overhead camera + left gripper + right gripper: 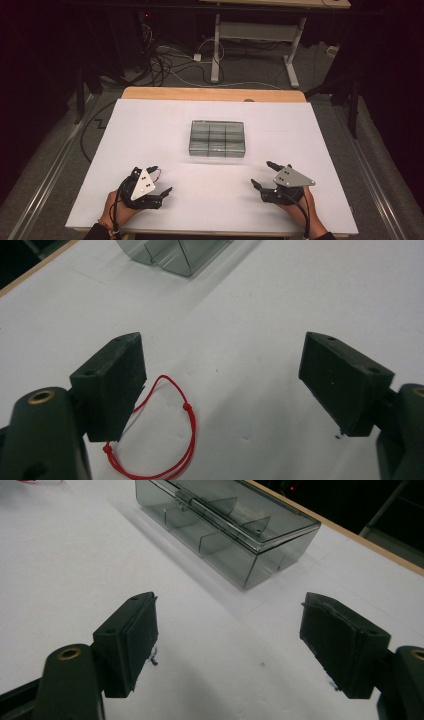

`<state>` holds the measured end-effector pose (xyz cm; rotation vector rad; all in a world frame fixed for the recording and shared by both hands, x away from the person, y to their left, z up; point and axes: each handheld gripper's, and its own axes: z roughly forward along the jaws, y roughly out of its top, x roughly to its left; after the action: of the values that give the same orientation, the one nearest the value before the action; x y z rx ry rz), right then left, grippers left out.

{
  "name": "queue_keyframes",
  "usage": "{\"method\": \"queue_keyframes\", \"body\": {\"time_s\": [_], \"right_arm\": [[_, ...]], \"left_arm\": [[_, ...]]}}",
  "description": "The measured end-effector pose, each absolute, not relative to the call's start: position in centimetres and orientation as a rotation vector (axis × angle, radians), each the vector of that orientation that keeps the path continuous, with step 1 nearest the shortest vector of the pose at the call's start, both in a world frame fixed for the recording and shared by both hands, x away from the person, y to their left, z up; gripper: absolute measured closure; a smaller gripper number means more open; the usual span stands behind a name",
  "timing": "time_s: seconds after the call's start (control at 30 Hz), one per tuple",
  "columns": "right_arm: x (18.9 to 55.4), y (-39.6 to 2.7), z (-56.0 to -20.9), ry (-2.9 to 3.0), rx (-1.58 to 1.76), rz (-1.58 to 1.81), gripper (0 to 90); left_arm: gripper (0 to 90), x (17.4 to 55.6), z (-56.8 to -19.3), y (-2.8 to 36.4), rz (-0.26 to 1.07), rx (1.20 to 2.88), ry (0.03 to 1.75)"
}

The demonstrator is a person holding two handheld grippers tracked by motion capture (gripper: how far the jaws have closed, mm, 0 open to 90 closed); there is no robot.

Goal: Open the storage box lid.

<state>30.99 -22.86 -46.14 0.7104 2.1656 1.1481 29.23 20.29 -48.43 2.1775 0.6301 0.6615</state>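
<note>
A clear grey plastic compartment box (pixel 217 139) with its lid closed sits in the middle of the white table sheet (pixel 150 130). A thin red string loop (pixel 170 445) lies on the sheet right by the left jaw of my left gripper (pixel 222 375), which stands open over the sheet near the front left (pixel 160 181). The red string (pixel 158 173) shows beside it from above. My right gripper (pixel 264 175) is open at the front right, empty, facing the box (pixel 227 525) across bare sheet (pixel 60 570); its jaws (pixel 227 640) are wide apart.
The wooden table edge (pixel 210 93) shows beyond the white sheet. Past it are cables on the floor (pixel 165 65) and the legs of another desk (pixel 216 50). Dark surroundings lie on both sides.
</note>
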Motion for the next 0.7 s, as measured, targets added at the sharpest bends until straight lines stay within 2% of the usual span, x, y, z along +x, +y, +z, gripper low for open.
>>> {"method": "queue_keyframes", "body": {"time_s": [0.7], "right_arm": [[33.1,-22.2,-46.4,2.224,0.795,1.125,29.1]], "left_arm": [[18.9,31.5,-47.8,16.9,0.617,2.207,0.665]]}}
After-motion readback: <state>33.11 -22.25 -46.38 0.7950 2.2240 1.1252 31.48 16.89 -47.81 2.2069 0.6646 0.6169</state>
